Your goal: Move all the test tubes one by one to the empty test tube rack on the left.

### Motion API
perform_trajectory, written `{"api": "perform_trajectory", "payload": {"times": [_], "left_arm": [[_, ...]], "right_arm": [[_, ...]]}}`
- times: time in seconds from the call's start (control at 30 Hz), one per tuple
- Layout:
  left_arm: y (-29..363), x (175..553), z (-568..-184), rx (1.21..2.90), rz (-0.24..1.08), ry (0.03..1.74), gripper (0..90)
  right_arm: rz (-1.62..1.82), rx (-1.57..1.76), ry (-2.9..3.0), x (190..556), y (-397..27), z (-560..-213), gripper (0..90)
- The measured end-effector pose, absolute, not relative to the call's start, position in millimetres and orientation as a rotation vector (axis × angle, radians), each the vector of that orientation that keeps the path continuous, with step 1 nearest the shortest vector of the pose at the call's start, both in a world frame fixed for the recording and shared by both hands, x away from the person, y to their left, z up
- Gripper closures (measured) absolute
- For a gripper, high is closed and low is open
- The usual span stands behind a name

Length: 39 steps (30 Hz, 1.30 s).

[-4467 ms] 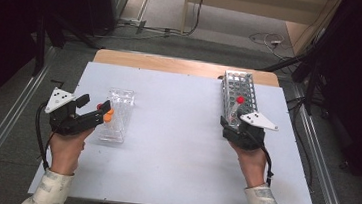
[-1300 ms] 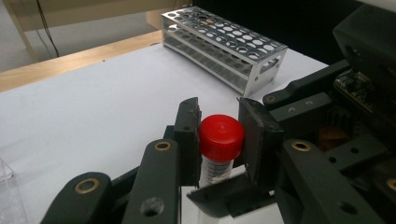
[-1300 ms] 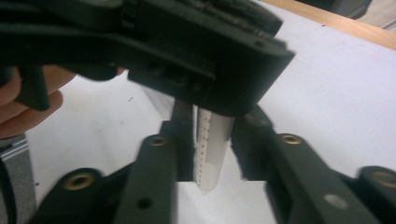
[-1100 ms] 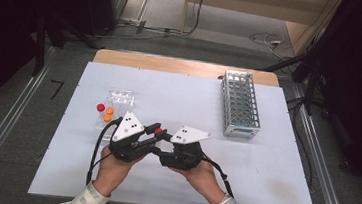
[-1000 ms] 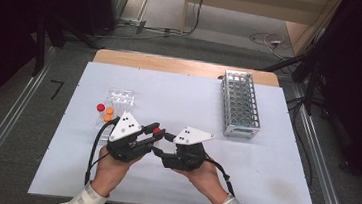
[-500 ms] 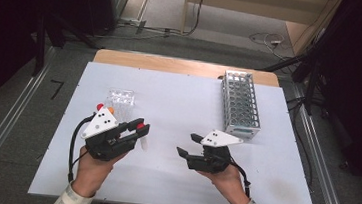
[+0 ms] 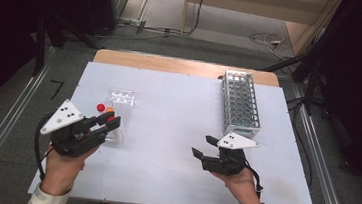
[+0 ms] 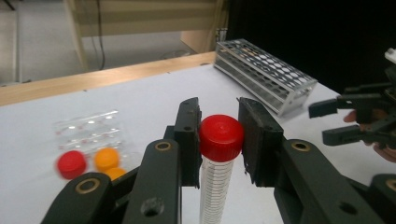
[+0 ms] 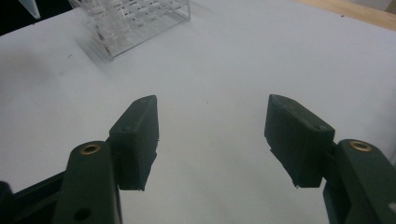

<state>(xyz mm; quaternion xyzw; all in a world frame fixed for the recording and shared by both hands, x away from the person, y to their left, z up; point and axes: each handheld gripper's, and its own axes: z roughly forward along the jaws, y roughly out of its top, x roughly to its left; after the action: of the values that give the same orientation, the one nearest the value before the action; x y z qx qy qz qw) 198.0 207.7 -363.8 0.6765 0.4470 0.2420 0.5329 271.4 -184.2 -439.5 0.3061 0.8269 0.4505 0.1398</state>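
The two hands are apart now, where a second ago they met at mid-bench. The left hand-held gripper (image 8: 218, 140) is clamped on a red-capped tube (image 8: 219, 154), pads pressing either side of the cap, and it has carried that tube back to the left, up beside the clear rack (image 7: 118, 107) with its red and orange caps. The right hand-held gripper (image 9: 212, 140) has just been opening: its jaws stand wide with nothing between them, bare bench (image 9: 219, 70) beyond. So the handover looks complete: the tube has changed grippers, and the left one now has to seat it in the clear rack, I'd judge.

Room to move: the middle of the bench (image 7: 176, 126) is open between the hands. The left gripper (image 7: 97, 129) sits right against the clear rack's near end, so any swing there risks knocking the loose-looking caps. The right gripper (image 7: 205, 147) hovers just short of the metal rack (image 7: 240, 105), which lies along the right side, near that edge. The front edge is close under both wrists; the left edge is near the left hand.
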Motion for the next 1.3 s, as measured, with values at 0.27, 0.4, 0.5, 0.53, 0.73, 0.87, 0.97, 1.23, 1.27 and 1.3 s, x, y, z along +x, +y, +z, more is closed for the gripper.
{"api": "perform_trajectory", "payload": {"times": [0.27, 0.4, 0.5, 0.53, 0.73, 0.87, 0.97, 1.23, 1.27, 1.3], "left_arm": [[232.8, 197.8, -359.8, 1.571, 0.628, 1.124, 70.1], [239.9, 203.7, -361.3, 1.559, 0.666, 1.145, 70.2], [244.8, 208.7, -361.3, 1.545, 0.71, 1.167, 70.2], [246.4, 210.3, -361.6, 1.538, 0.718, 1.166, 70.1], [253.9, 222.8, -367.8, 1.521, 0.758, 1.196, 70.2], [252.9, 231.1, -374.1, 1.518, 0.766, 1.212, 70.1], [250.1, 236.4, -381.5, 1.526, 0.783, 1.222, 70.1], [243.2, 241.1, -398.1, 1.551, 0.783, 1.242, 70.0], [241.7, 241.1, -400.8, 1.558, 0.789, 1.246, 70.0], [240.4, 241.4, -403.5, 1.561, 0.792, 1.249, 70.0]], "right_arm": [[1.292, 0.91, 2.387, 273.4, -186.6, -441.2, 33.5], [1.288, 0.91, 2.389, 273.5, -186.7, -441.4, 33.5], [1.29, 0.919, 2.379, 274.0, -187.7, -441.0, 33.5], [1.292, 0.928, 2.376, 274.2, -188.0, -440.9, 33.5], [1.275, 0.937, 2.382, 275.5, -189.5, -442.6, 33.5], [1.283, 0.948, 2.377, 277.2, -191.2, -442.4, 33.5], [1.272, 0.957, 2.383, 278.8, -191.3, -444.3, 33.5], [1.273, 0.953, 2.387, 278.4, -191.3, -444.6, 33.5], [1.272, 0.953, 2.387, 278.3, -191.3, -444.6, 33.5], [1.274, 0.95, 2.387, 278.3, -191.2, -444.6, 33.5]]}}
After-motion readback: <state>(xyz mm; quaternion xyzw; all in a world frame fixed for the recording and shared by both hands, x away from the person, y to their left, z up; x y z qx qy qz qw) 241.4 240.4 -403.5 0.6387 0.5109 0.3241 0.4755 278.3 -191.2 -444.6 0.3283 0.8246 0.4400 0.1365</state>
